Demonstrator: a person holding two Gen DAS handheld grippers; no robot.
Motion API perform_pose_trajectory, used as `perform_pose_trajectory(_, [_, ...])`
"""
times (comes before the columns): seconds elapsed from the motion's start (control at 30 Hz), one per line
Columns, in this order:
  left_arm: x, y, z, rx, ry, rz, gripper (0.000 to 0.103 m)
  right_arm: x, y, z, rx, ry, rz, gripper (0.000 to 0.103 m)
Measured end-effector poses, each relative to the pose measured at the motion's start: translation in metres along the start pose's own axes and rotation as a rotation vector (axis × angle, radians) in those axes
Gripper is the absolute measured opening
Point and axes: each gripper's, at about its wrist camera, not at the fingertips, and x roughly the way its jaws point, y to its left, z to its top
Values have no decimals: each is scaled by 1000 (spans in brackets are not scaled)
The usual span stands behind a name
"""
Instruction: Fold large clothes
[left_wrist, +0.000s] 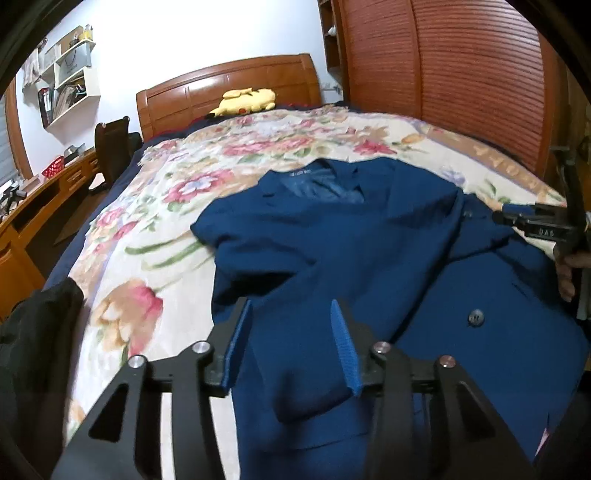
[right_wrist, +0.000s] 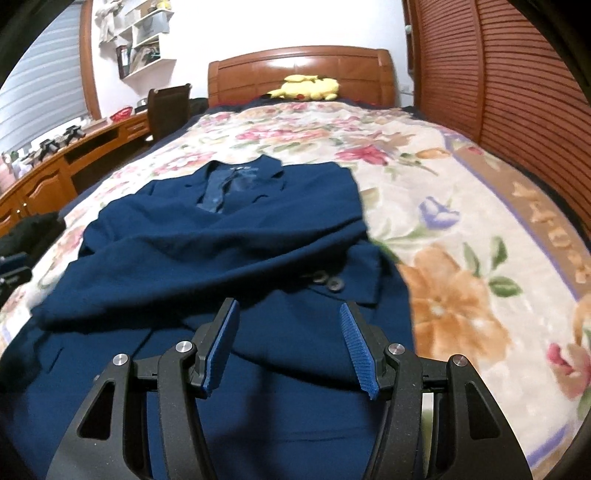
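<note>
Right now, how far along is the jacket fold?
Done: the blue jacket lies face up on the floral blanket, both sleeves folded across its chest. In hand: nothing; left gripper and right gripper hover open above it. Left: folding the body over lengthwise.

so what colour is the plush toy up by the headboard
Yellow. The yellow plush toy lies against the wooden headboard, clearest in the right wrist view.

Left tool (left_wrist: 291, 310): jaws spread apart, blue pads (left_wrist: 341, 343) facing each other, nothing gripped between them. Right tool (right_wrist: 288, 308): jaws likewise parted wide, nothing gripped. From the left wrist view, the right tool (left_wrist: 535, 221) sits off to the right, fingers (left_wrist: 567, 273) of the person's hand wrapped on its handle.
</note>
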Motion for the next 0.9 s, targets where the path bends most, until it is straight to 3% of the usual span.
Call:
perform_pose_trajectory(0.07, [5, 5, 5, -2, 4, -3, 53, -1, -7, 0, 15, -1, -7, 58])
perform_pose_trajectory(0.27, [38, 13, 13, -15, 53, 27, 54, 6, -12, -2, 35, 18, -6, 58])
perform_pose_trajectory(0.6, [98, 23, -4, -5, 213, 76, 54, 12, -9, -5, 25, 37, 4, 58])
perform_pose_trajectory(0.9, [104, 31, -19, -68, 227, 21, 53, 15, -5, -5, 4, 45, 5, 58])
